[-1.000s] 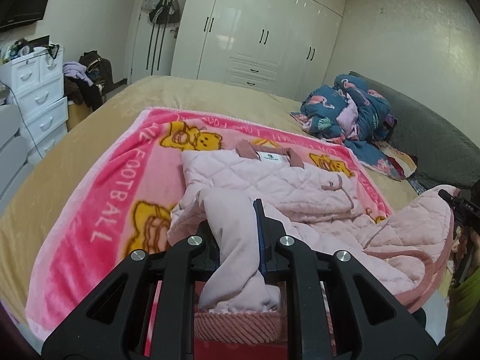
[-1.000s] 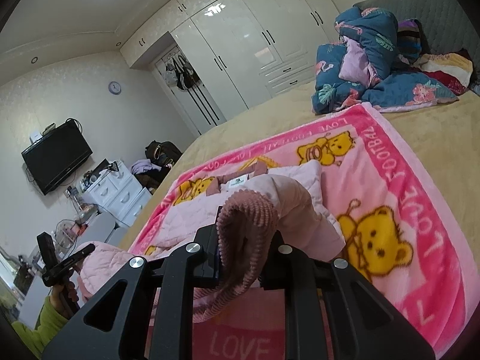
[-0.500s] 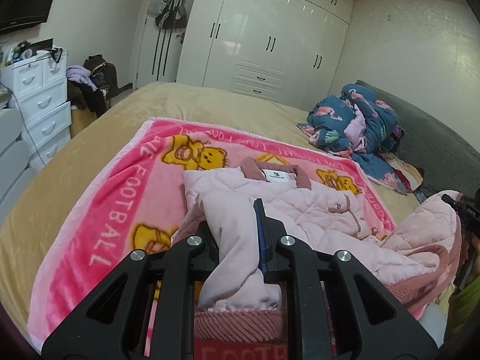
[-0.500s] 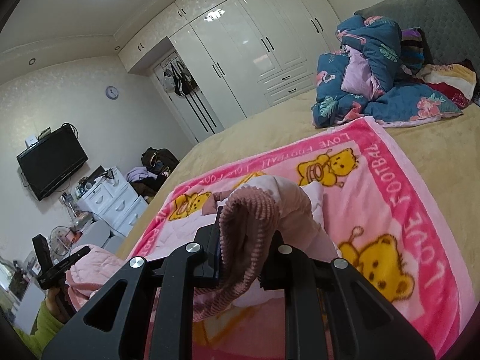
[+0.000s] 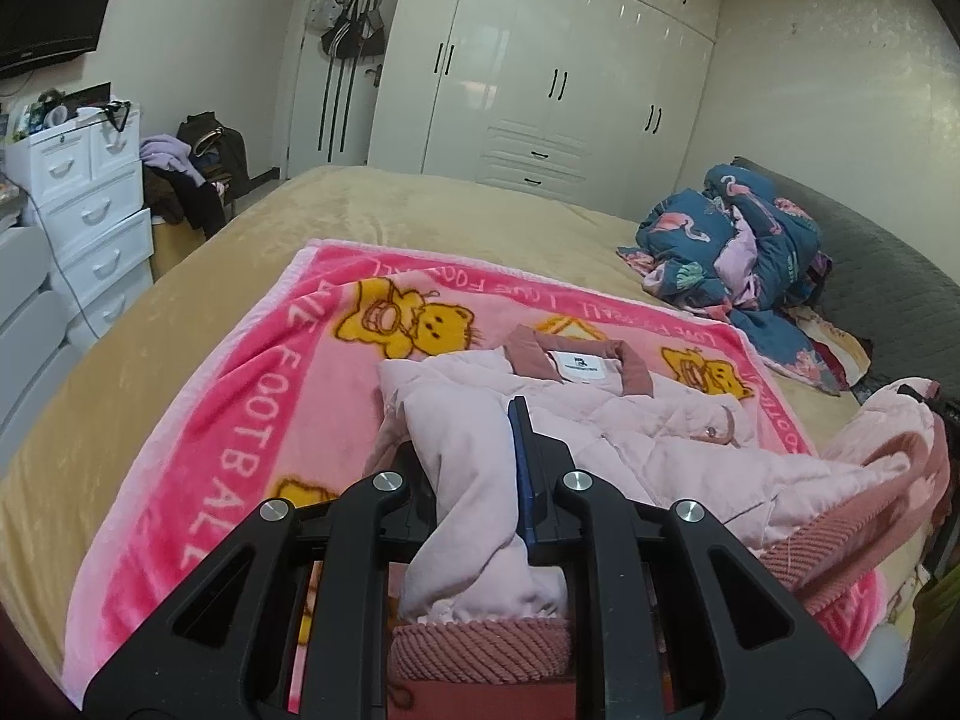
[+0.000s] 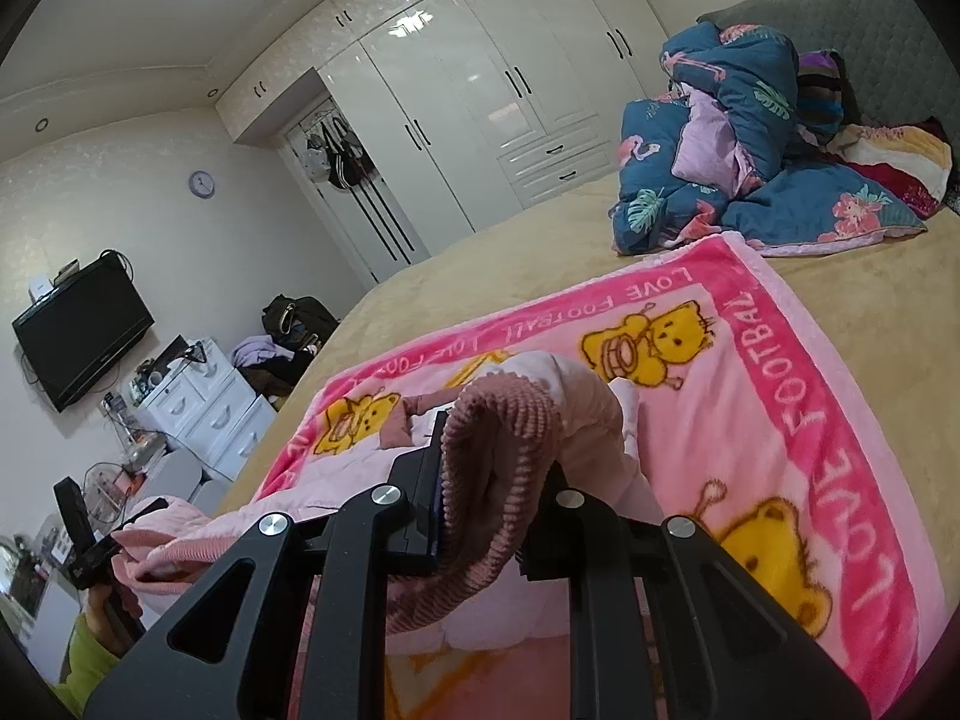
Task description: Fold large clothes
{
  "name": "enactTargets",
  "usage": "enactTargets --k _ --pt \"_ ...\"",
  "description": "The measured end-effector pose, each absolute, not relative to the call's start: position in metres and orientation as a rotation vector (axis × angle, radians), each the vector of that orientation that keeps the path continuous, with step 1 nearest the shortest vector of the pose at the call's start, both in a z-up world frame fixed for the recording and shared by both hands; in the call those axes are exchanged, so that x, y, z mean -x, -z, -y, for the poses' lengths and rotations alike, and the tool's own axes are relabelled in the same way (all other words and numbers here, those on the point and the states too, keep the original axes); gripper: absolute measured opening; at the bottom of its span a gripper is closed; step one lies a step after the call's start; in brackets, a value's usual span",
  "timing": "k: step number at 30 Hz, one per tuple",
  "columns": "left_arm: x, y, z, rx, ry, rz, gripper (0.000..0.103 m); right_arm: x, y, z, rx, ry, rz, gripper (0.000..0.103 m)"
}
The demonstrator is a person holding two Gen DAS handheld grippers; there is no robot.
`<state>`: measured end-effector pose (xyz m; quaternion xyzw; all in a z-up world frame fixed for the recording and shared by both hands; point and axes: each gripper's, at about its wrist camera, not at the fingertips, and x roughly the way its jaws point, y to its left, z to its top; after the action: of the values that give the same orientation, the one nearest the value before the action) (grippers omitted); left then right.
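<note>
**Fold status: bottom hem lifted, main fold not laid down**

Pink quilted jacket (image 5: pixel 630 420) lies back-up on the pink bear blanket (image 5: pixel 240 372), collar (image 5: pixel 576 360) at the far end with label showing. Blanket sits on the tan bed (image 5: pixel 420 210)

Left gripper (image 5: pixel 480 480): pinching a bunch of the pale pink fabric near the ribbed hem (image 5: pixel 480 648), cloth fills the gap between the fingers. Right gripper (image 6: pixel 486 480): clamped on the ribbed dusty-pink hem band, which curls up over the fingers. Both hold the near edge raised off the blanket, so the jacket's lower part hangs between the two grips

Done, judging by how it lies: upper body is spread roughly flat. Can't confirm the sleeves are tucked in; one quilted lobe bulges off to the side by the right gripper, in left wrist view

Left, my read:
- carry the hem toward the collar and lay it down
- release both grips
- flatten, maybe one more fold to get a compact stack

Roughly mid-task. Risk: padded fabric is bulky and springy, the fold may pop open or land skewed if the two grips don't travel evenly

Pile of blue floral bedding (image 6: pixel 750 150) sits well apart at the head end, not in the way
</note>
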<state>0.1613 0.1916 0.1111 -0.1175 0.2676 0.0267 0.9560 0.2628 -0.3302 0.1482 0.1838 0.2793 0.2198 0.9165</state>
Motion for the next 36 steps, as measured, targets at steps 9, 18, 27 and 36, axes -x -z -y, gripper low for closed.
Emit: enactTargets --k 9,18,27,36 --pt "-0.184 -0.103 -0.198 0.229 -0.075 -0.562 0.013 -0.291 -0.136 0.326 -0.4 -0.431 -0.596 0.016" --pt "-0.212 -0.093 -0.204 0.237 -0.096 -0.593 0.013 -0.321 -0.127 0.322 -0.441 -0.424 -0.63 0.018" --pt "-0.245 -0.082 -0.205 0.232 -0.11 -0.632 0.013 -0.351 -0.111 0.337 -0.658 -0.493 -0.659 0.049" --pt "-0.278 -0.066 -0.205 0.241 -0.119 -0.674 0.015 -0.356 -0.113 0.325 -0.547 -0.461 -0.622 0.075"
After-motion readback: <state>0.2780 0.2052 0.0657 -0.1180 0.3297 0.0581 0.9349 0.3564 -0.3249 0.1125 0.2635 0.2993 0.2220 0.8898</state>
